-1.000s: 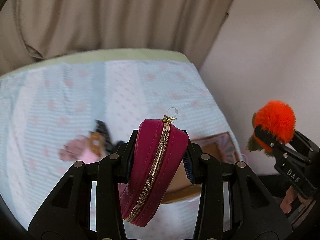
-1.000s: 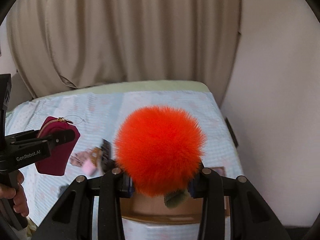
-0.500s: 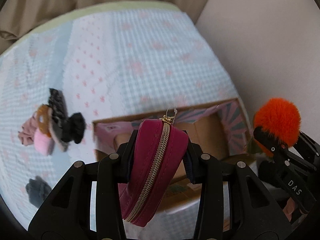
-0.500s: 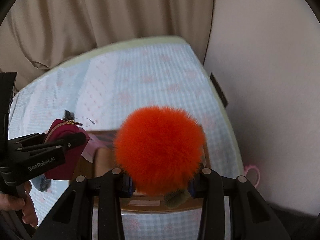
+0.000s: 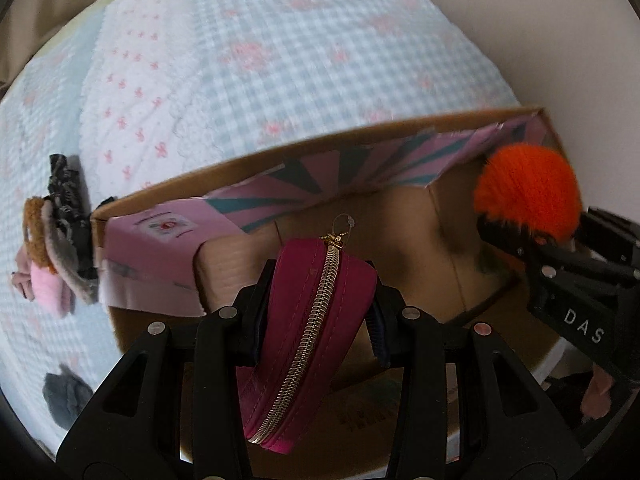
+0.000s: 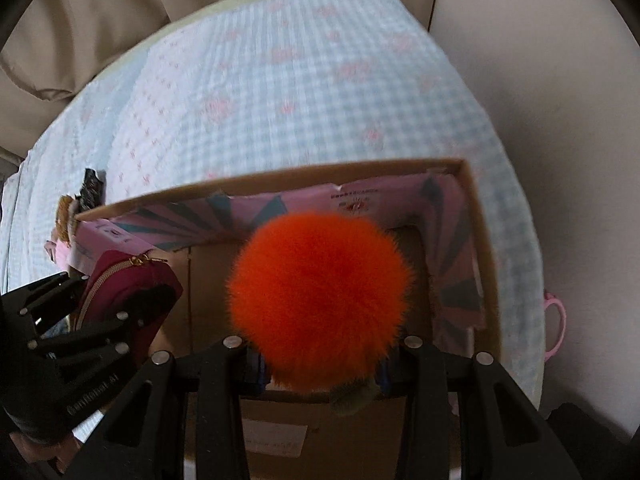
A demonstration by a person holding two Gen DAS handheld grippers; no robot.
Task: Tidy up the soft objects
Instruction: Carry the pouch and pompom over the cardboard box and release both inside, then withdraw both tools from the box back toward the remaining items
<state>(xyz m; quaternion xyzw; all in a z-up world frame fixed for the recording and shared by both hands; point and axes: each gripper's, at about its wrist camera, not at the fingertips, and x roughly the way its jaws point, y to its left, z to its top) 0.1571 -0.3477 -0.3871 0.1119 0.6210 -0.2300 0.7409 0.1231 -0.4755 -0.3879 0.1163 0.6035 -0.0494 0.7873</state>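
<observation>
Both grippers have dropped from above the bed down over the open cardboard box [image 5: 168,188], which now fills the lower half of each view; a second ago mostly curtain and bedspread showed.

The left gripper [image 5: 316,316] holds a magenta zip pouch [image 5: 316,320], fingers closed narrow on its sides, gold zipper facing the camera, pull ring at the top. The pouch hangs over the box interior, left part. The right gripper [image 6: 320,368] has its fingers clamped on an orange fur pompom [image 6: 320,300], a bit of green stuff under it. The pompom sits above the box's middle to right part, pouch [image 6: 132,300] to its left, apart from it.

The box has brown walls and pink-and-teal printed flaps folded inward. It rests on a blue gingham bedspread [image 5: 280,60] with pink motifs. Left of the box, touching its outer wall, lies a pile of soft items [image 5: 56,248]: pink, brown fuzzy, grey and black pieces. A dark grey soft thing [image 5: 66,396] lies apart, nearer on the left. A pink ring-shaped object [image 6: 554,320] sits at the bed edge, right of the box. Beige curtain [image 6: 100,20] and a plain wall are behind.
</observation>
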